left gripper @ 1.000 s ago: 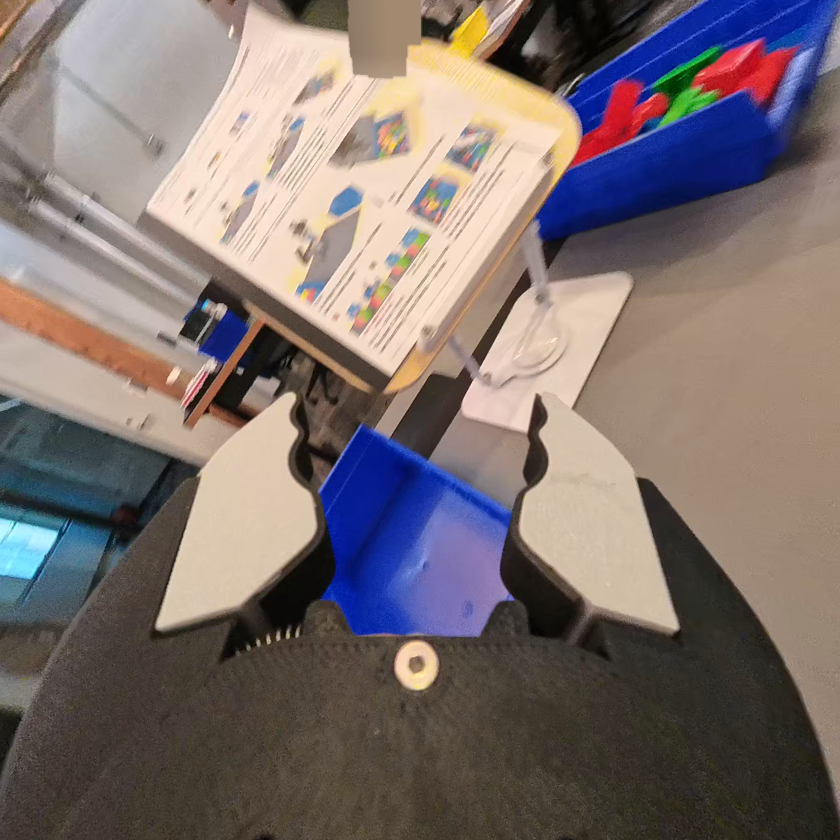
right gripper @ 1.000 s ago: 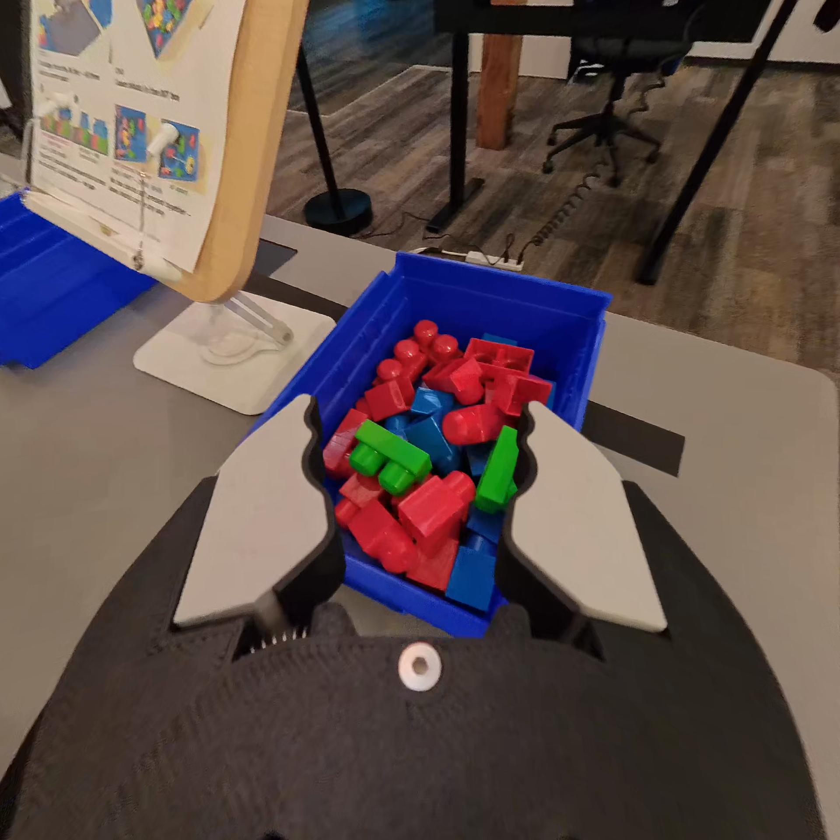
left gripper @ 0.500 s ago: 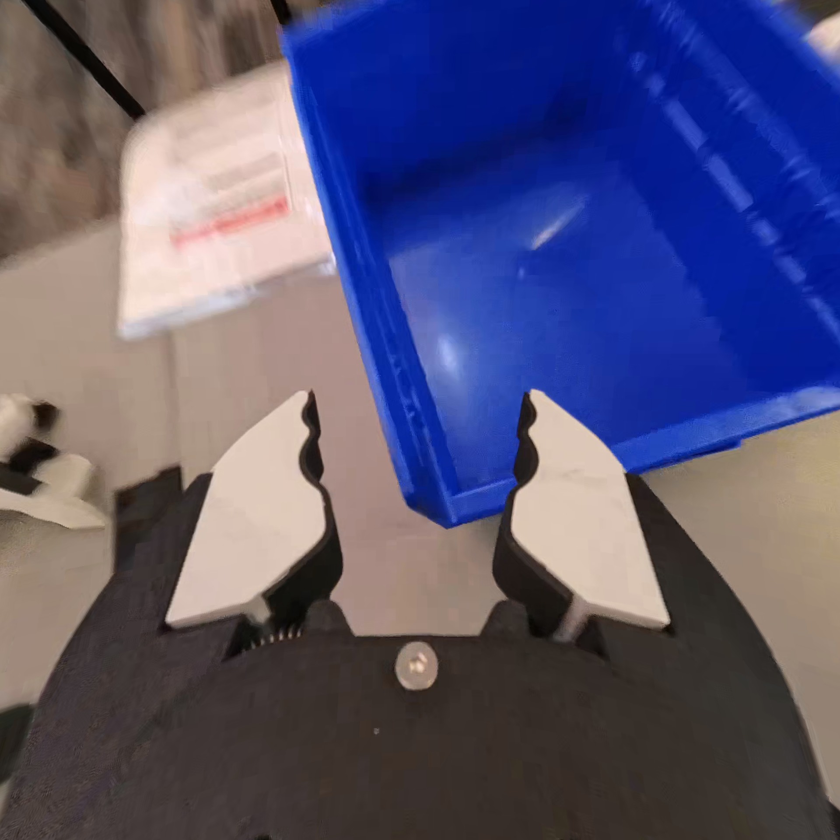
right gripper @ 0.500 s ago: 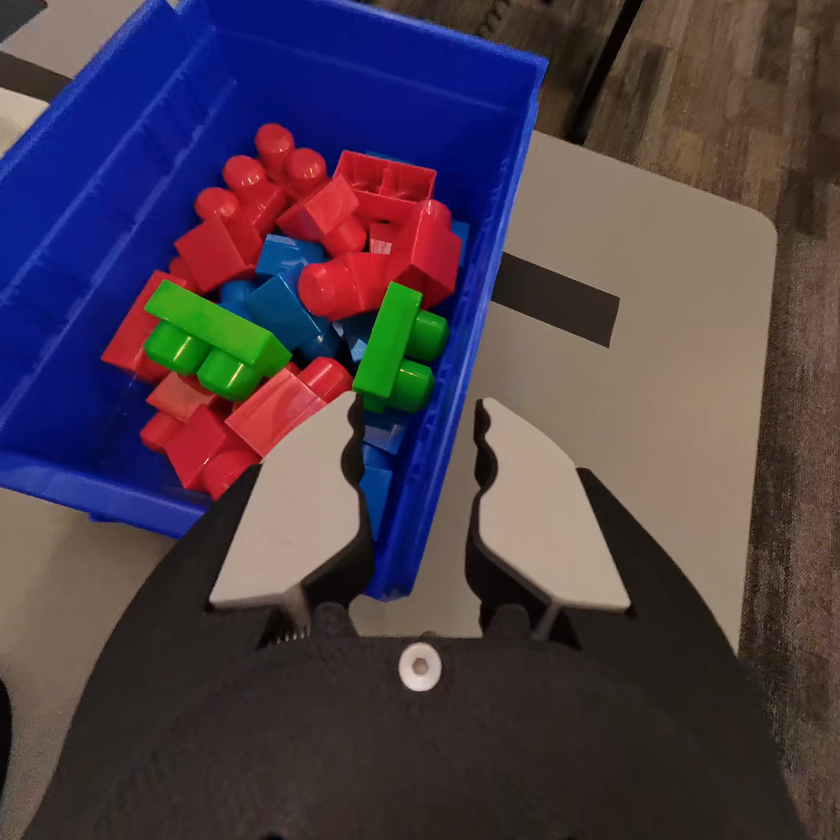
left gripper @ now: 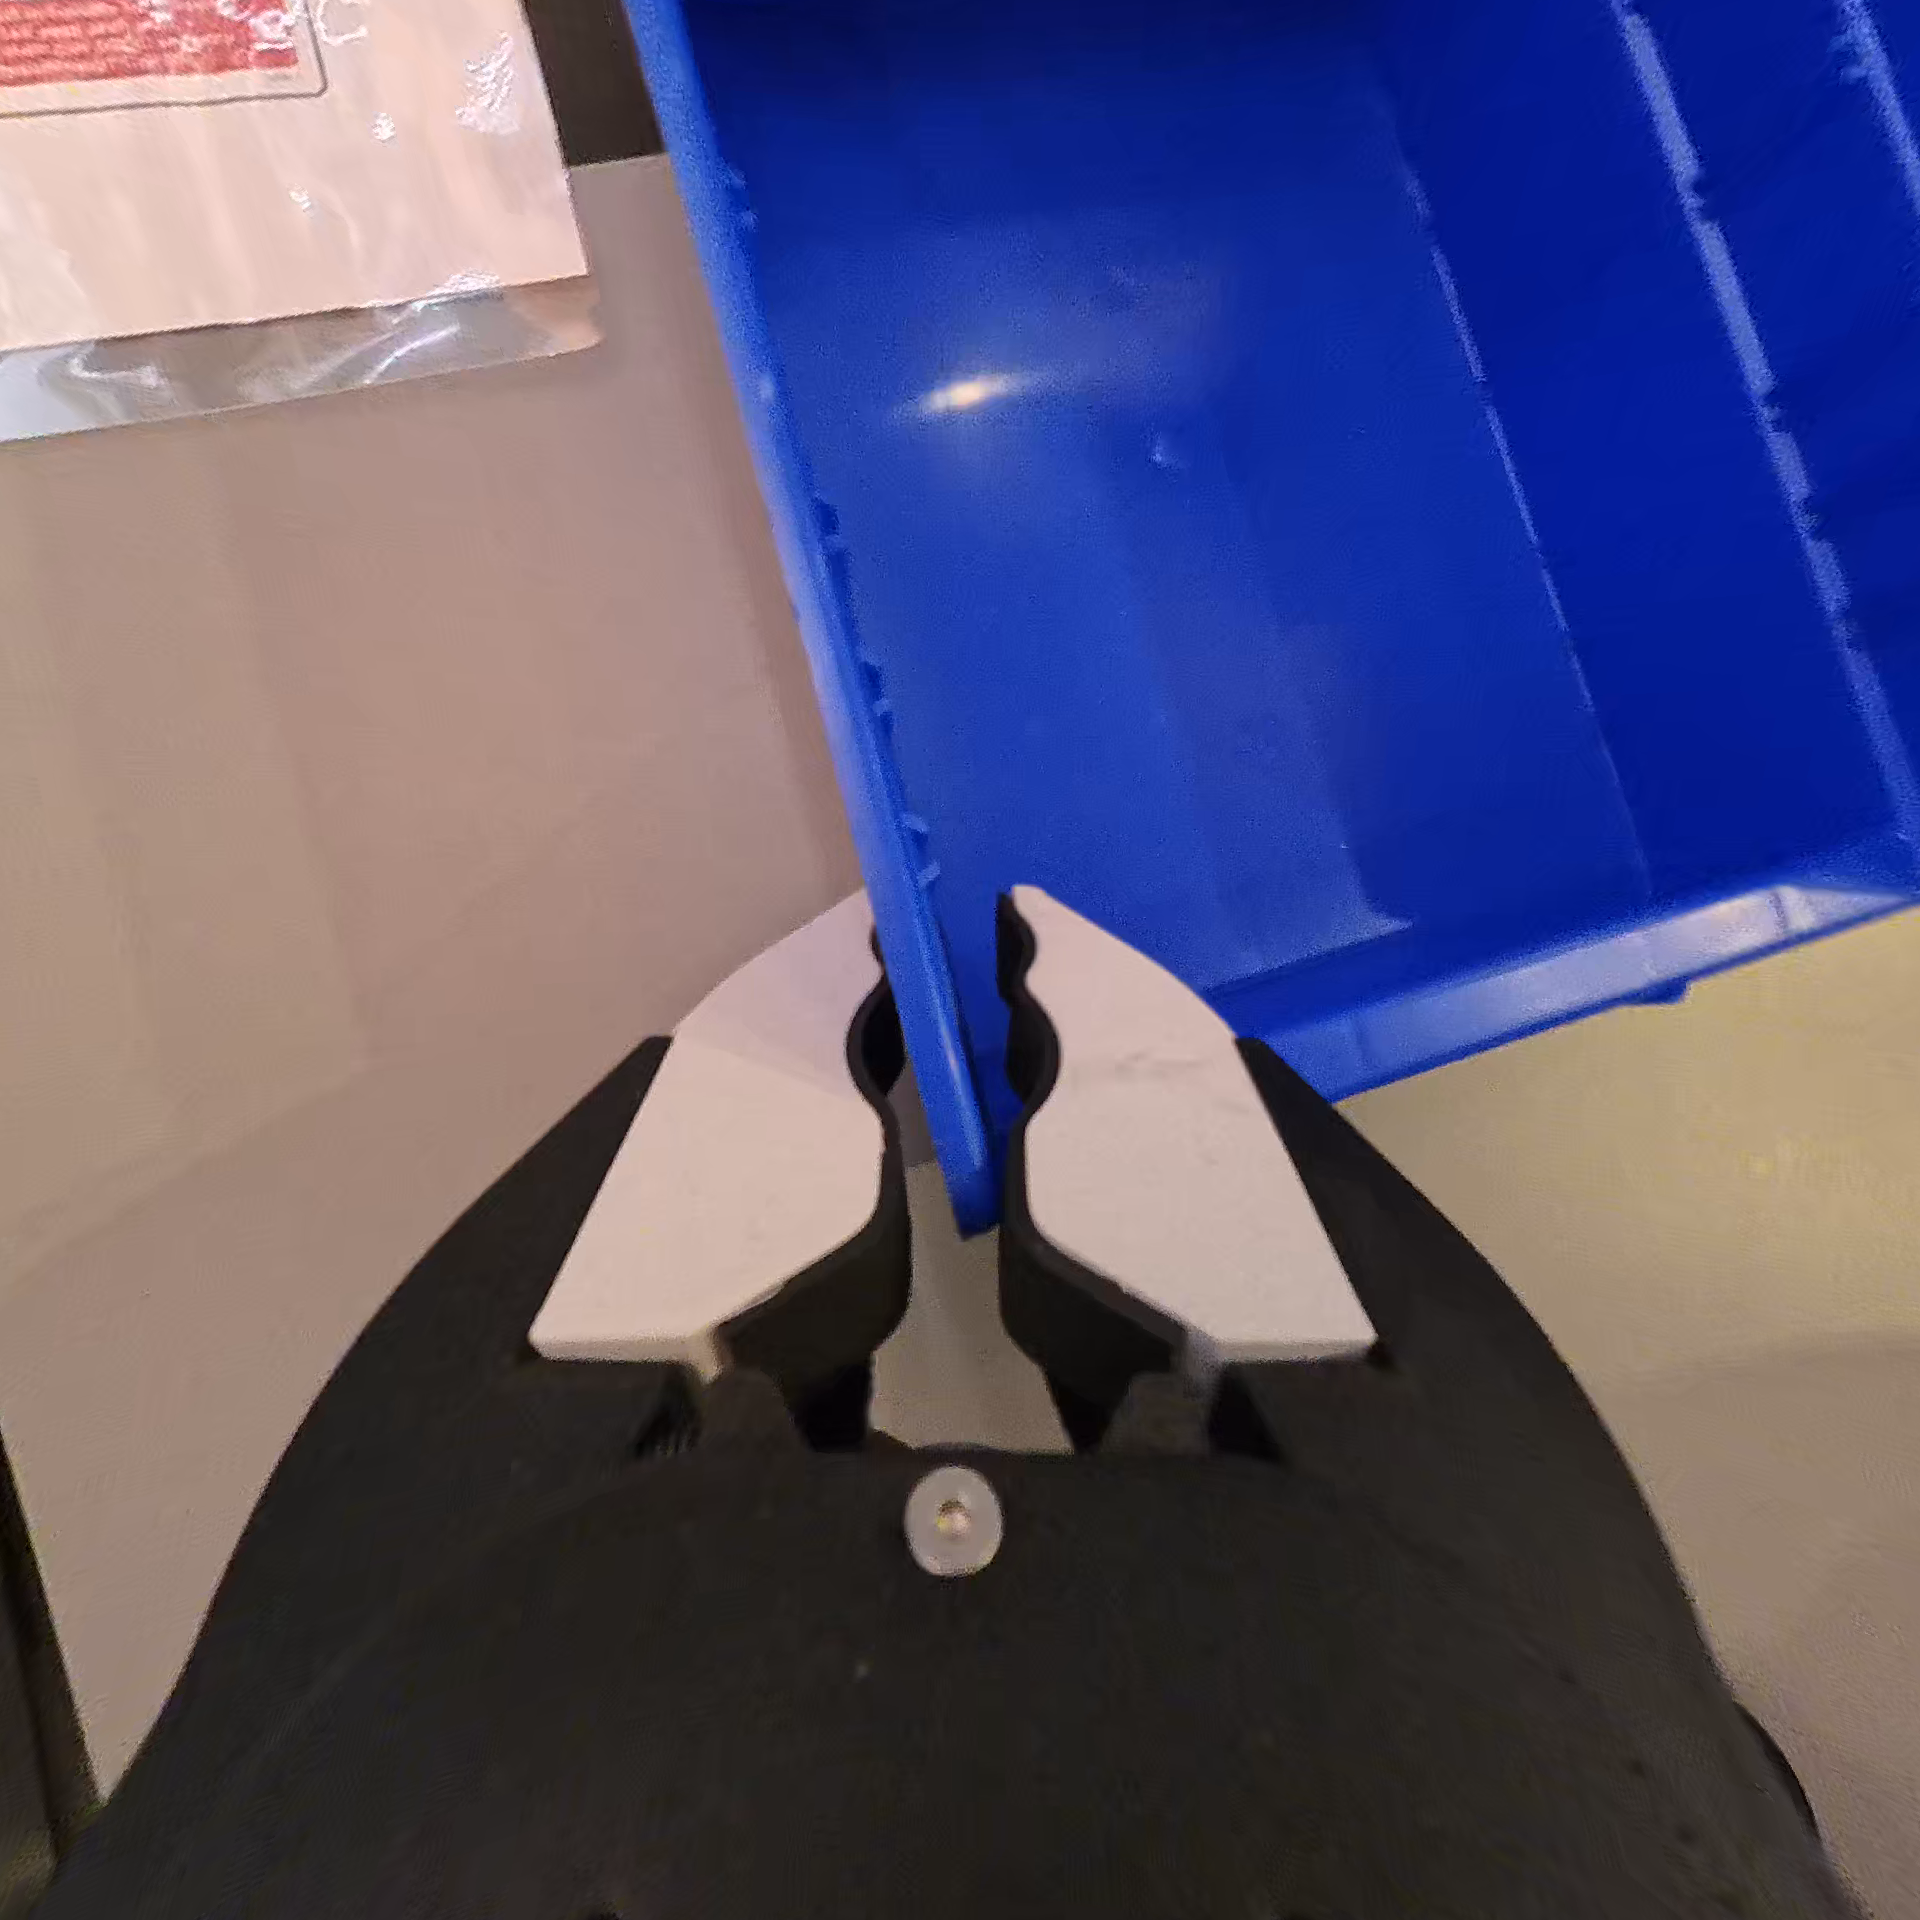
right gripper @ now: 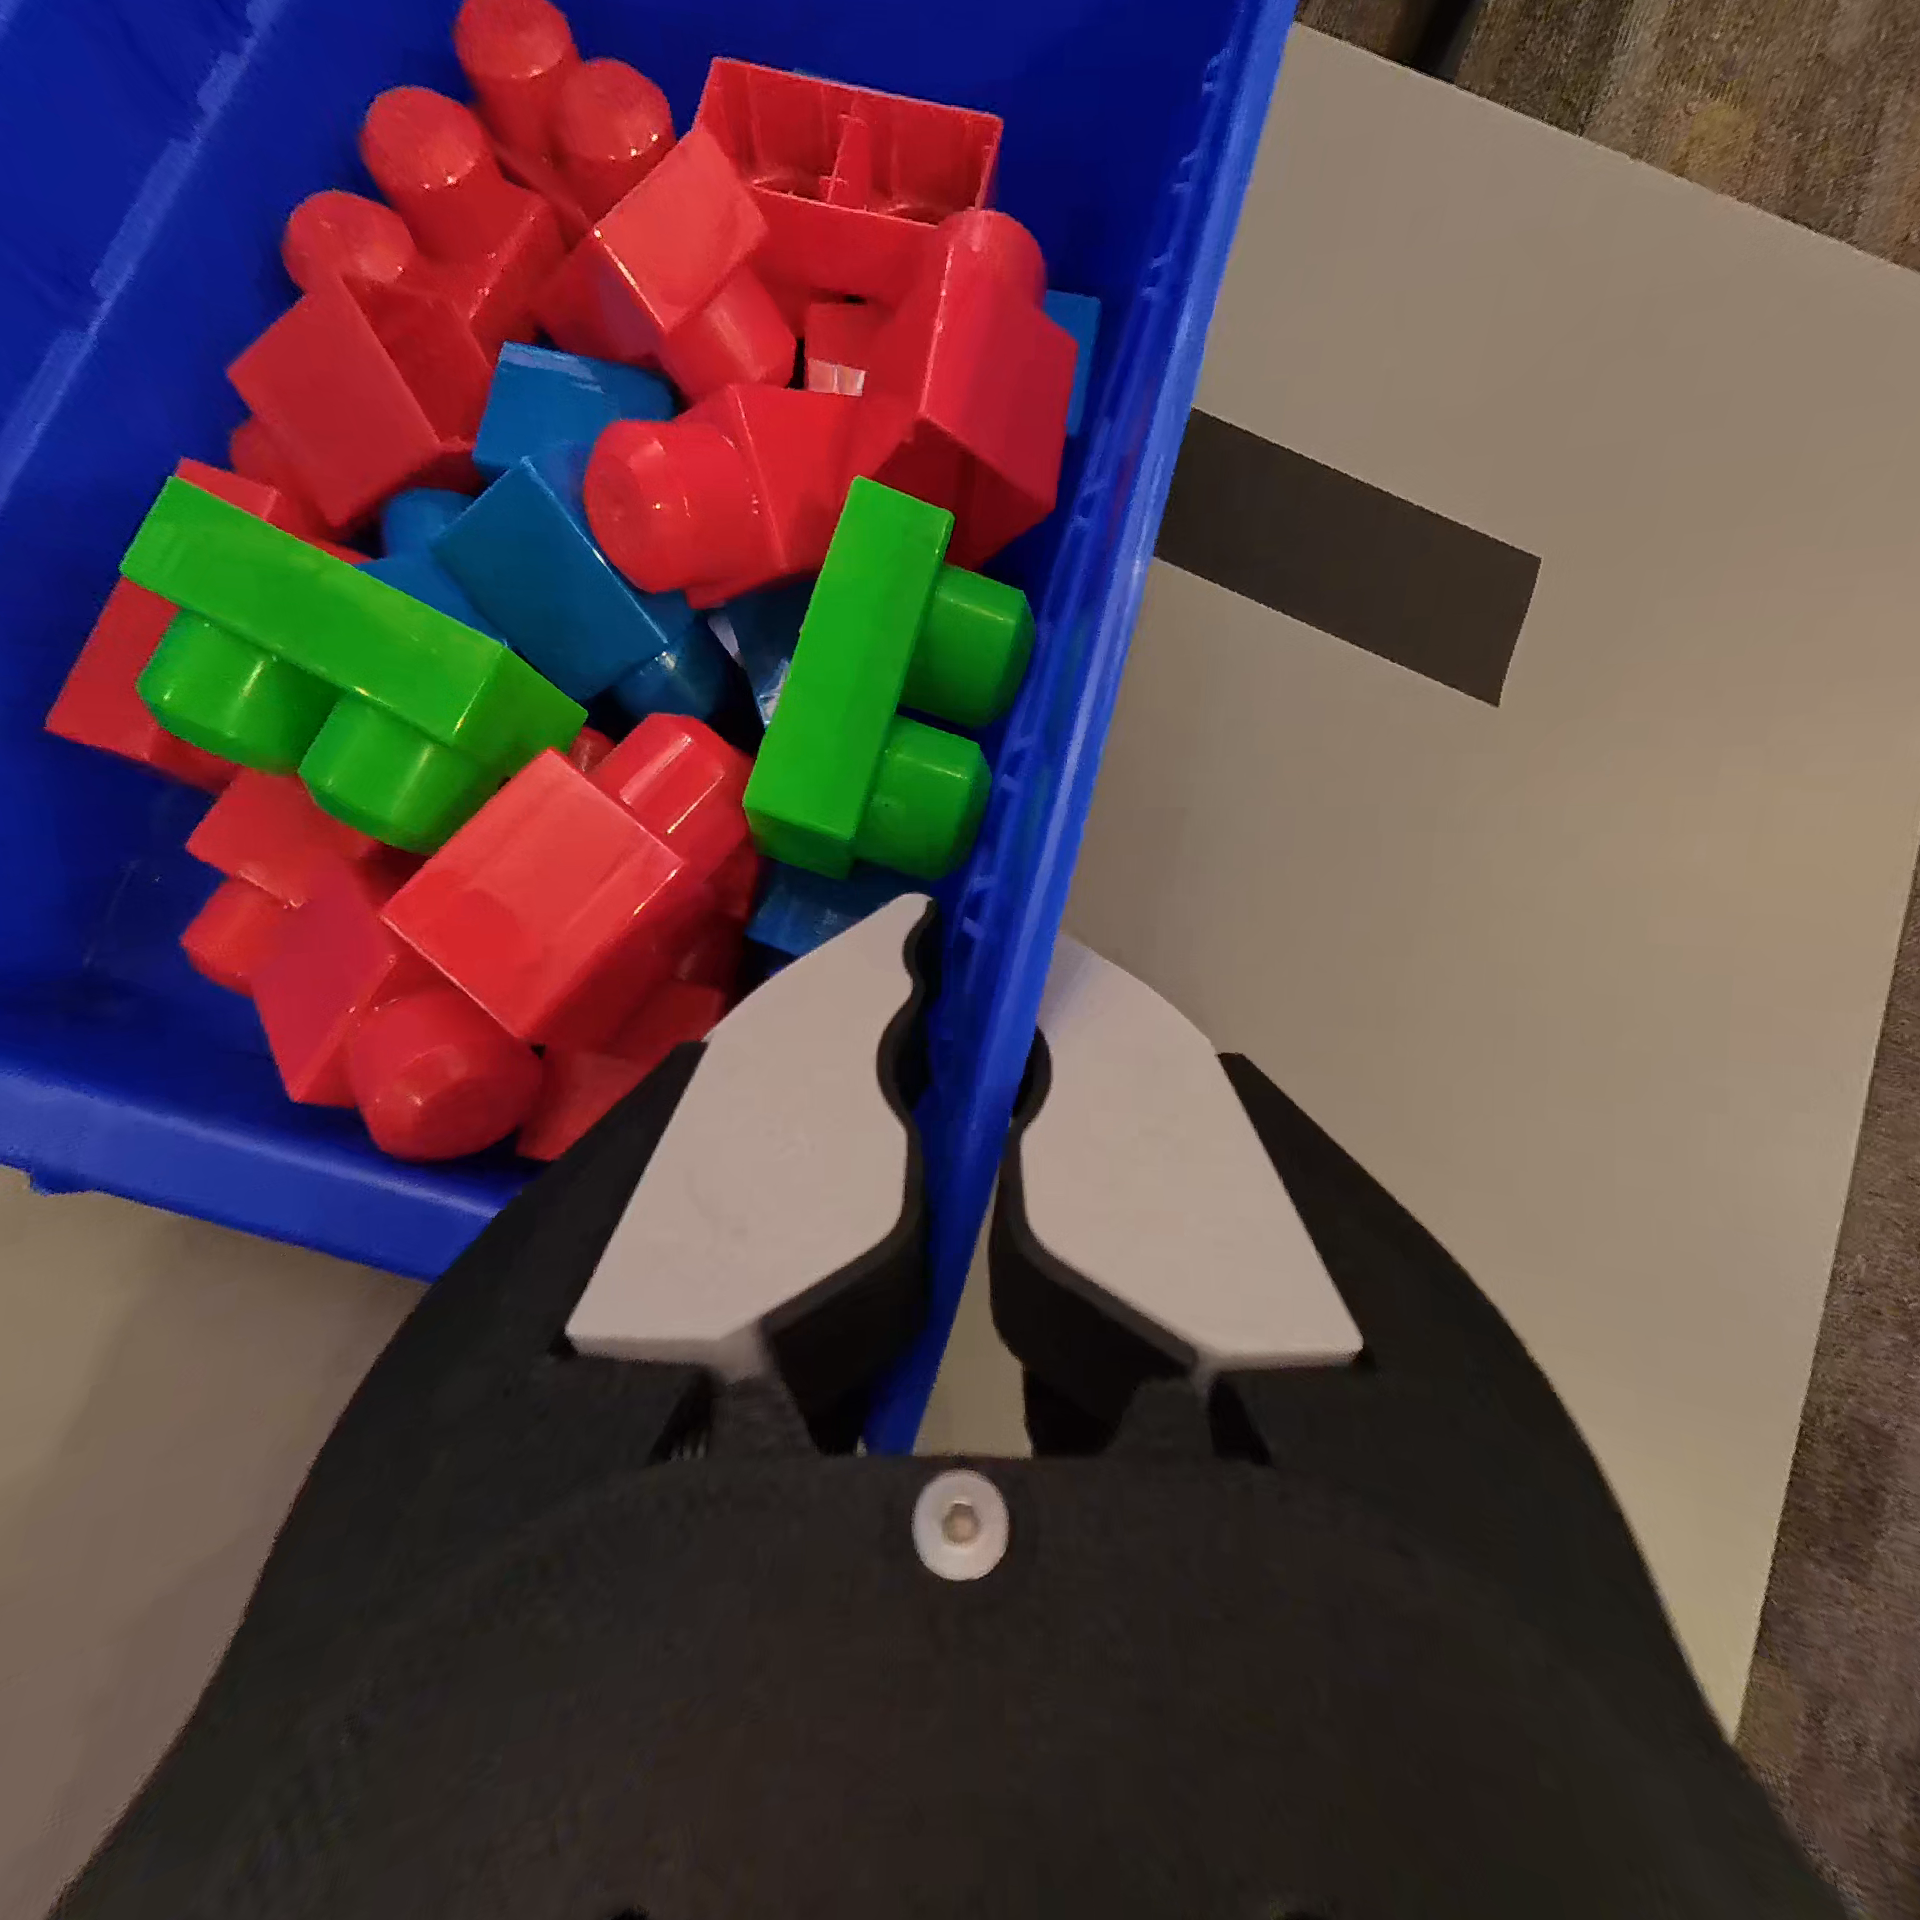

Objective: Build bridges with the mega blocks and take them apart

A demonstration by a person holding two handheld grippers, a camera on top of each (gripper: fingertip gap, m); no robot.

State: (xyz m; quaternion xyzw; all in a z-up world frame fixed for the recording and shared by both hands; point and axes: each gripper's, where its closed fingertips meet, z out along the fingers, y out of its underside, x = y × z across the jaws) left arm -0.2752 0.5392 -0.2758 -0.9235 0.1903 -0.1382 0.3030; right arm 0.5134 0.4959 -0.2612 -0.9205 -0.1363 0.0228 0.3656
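The left gripper [left gripper: 940, 1049] has its jaws nearly together, clamped on the side wall of an empty blue bin [left gripper: 1195, 520], one finger outside the wall and one inside. The right gripper [right gripper: 971, 1049] grips the right-hand wall of a second blue bin [right gripper: 1101, 520] the same way, its jaws closed to the wall's thickness.

The likely risk is in moving either bin by a single thin wall. The loaded one could tilt about the jaws, and blocks could slide or spill onto the bench [right gripper: 1558, 935]. A smooth plastic wall may also slip out of the grip if pulled too quickly.

The blocks [right gripper: 540, 904] lie jumbled in the second bin, just ahead and left of the right jaws. They are chunky glossy pieces with round studs: mostly red, some blue, and two flat green ones [right gripper: 842, 665], the nearer touching the gripped wall. None are joined into a bridge yet.
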